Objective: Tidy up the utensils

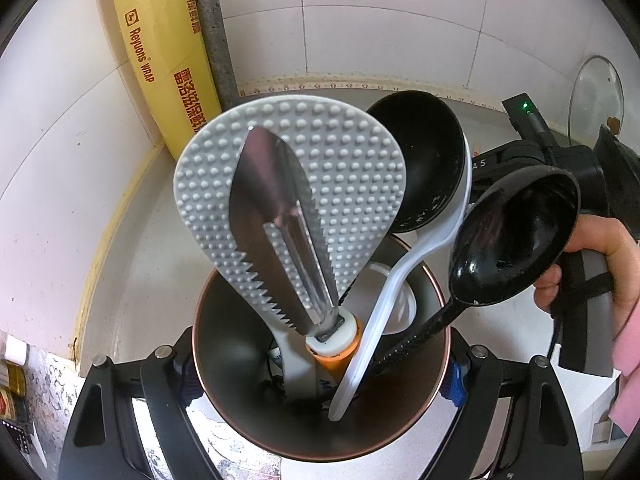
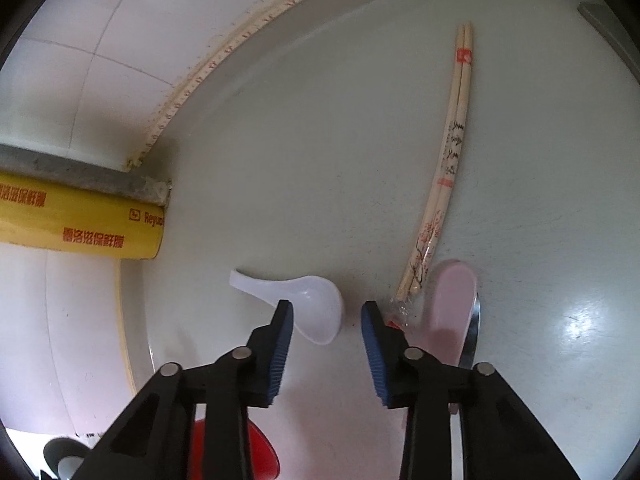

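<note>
The left gripper has its fingers clamped on the outside of a metal cup, one on each flank of its copper-coloured rim, so the cup's dark mouth fills the lower middle of the left wrist view. Standing in the cup, handles down, are a grey rice paddle with a studded face, a steel peeler with saw-toothed edges and a white and orange collar, a thin white plastic spoon, a glossy black spoon on a ribbed stem, and a black ladle behind them. A yellow box of cling wrap leans in the tiled corner behind. The right gripper has its blue-padded fingers apart with nothing between them, held over the pale worktop. A white soup spoon lies on the worktop with its bowl showing just past the left-hand fingertip, handle pointing toward the wrap box. A wrapped pair of wooden chopsticks stretches away from beside the right-hand fingertip, with a pink spoon next to its near end and a metal utensil edge just beyond that. Something red and rounded shows below the fingers.
</note>
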